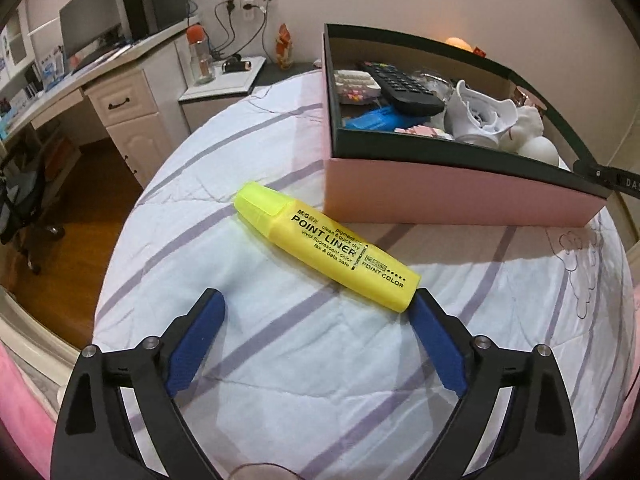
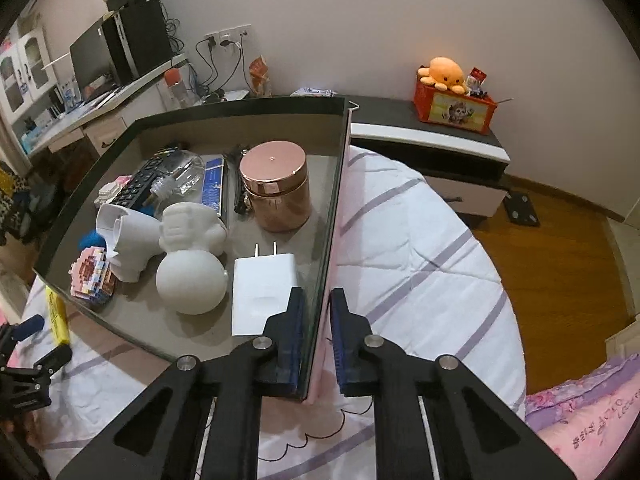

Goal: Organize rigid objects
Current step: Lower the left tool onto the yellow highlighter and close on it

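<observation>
A yellow highlighter lies capped on the striped bed sheet, just in front of a pink box with dark inner walls. My left gripper is open just short of it, its right finger touching the highlighter's rear end. My right gripper is shut on the box's right wall, one finger inside and one outside. The box holds a remote control, white figurines, a white charger, a copper jar and small block toys. The highlighter also shows at the left edge of the right wrist view.
The bed's rounded edge drops to a wooden floor on the left. A white desk with a monitor and a nightstand stand beyond. A low cabinet with an orange plush toy stands at the right.
</observation>
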`<state>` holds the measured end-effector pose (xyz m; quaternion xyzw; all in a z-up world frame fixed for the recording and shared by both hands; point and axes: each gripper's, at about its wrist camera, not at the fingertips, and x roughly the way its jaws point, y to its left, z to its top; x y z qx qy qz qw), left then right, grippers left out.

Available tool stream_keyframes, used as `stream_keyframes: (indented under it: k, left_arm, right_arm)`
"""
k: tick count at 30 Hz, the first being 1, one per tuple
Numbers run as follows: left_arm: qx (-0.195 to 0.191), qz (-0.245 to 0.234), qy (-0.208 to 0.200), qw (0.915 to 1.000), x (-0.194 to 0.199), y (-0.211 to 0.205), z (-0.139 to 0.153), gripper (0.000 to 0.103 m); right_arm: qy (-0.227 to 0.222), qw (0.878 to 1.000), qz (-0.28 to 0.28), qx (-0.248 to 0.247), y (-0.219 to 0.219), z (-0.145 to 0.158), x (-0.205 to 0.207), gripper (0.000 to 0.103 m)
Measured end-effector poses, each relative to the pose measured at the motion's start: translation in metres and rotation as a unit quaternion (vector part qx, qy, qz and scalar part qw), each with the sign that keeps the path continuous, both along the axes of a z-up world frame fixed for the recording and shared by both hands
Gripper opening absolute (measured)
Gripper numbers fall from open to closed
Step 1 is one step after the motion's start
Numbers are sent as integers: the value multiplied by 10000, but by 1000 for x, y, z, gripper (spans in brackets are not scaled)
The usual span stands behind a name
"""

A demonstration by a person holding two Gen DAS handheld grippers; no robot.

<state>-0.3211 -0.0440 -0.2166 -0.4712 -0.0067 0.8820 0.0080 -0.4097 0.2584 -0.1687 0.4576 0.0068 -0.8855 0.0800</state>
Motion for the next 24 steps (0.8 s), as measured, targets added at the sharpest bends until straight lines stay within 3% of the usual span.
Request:
stream_keyframes:
  k: [13, 18, 19, 23, 24]
  left_arm:
    - [-207, 45, 55, 9998, -24, -6, -1, 103]
    - [135, 66, 127, 9998, -34, -15, 0, 101]
    - [205, 64, 169, 9996, -34, -16, 0, 99]
    - [287, 106, 336, 9990, -26, -25, 4, 48]
    - [407, 49, 312, 9987, -25, -31, 5, 40]
  right_arm:
    - [-37, 10000, -5, 54, -2, 0, -1, 12]
    - [-42, 10000, -11, 33, -2, 0, 0, 12]
    - [-44, 10000, -14, 30, -2, 0, 0, 12]
    - [-46, 10000, -13, 11, -2, 0, -1, 12]
    - [-47, 10000, -20, 11, -1, 0, -1, 12]
